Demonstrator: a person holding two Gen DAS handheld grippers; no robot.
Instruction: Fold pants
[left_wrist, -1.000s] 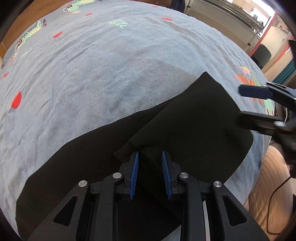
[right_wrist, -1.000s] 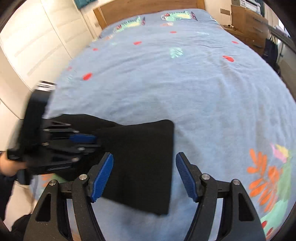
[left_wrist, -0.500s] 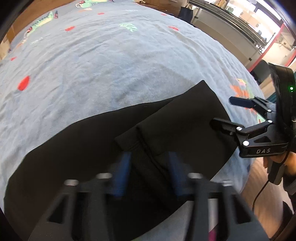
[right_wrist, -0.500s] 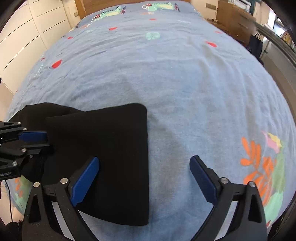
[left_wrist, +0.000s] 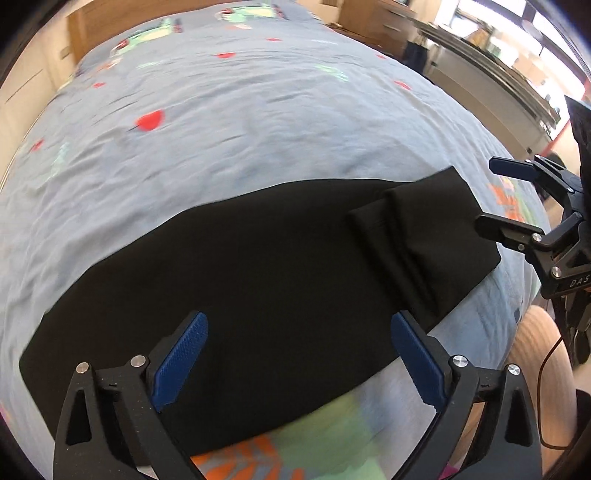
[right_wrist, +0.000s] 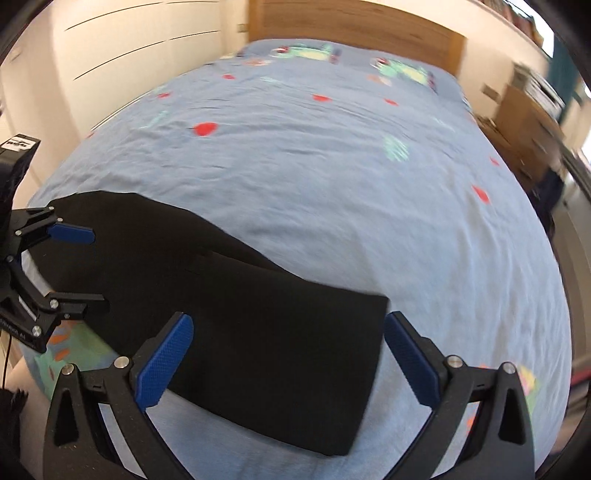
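Black pants (left_wrist: 277, 258) lie flat across the near part of the bed, with the folded-over leg end (left_wrist: 424, 229) to the right. My left gripper (left_wrist: 299, 354) hovers over their middle; its jaws are opening wide and the blue pads (left_wrist: 181, 362) press on nothing. In the right wrist view the pants (right_wrist: 258, 314) end in a squared folded edge. My right gripper (right_wrist: 288, 354) hangs open above that end and holds nothing. Each gripper also shows in the other's view: the right gripper (left_wrist: 495, 197) at the right edge, the left gripper (right_wrist: 88, 266) at the left edge.
The blue bed cover (right_wrist: 332, 166) with red and green prints stretches to a wooden headboard (right_wrist: 351, 29). White wardrobe doors (right_wrist: 110, 55) stand on the left, a wooden dresser (right_wrist: 528, 122) on the right. A person's beige ribbed garment (left_wrist: 535, 350) and a cable are beside the bed's near edge.
The left jaws went from nearly shut at the folded leg edge to wide apart, letting the cloth go, and drew away leftward. The right gripper rose and rolled, staying open.
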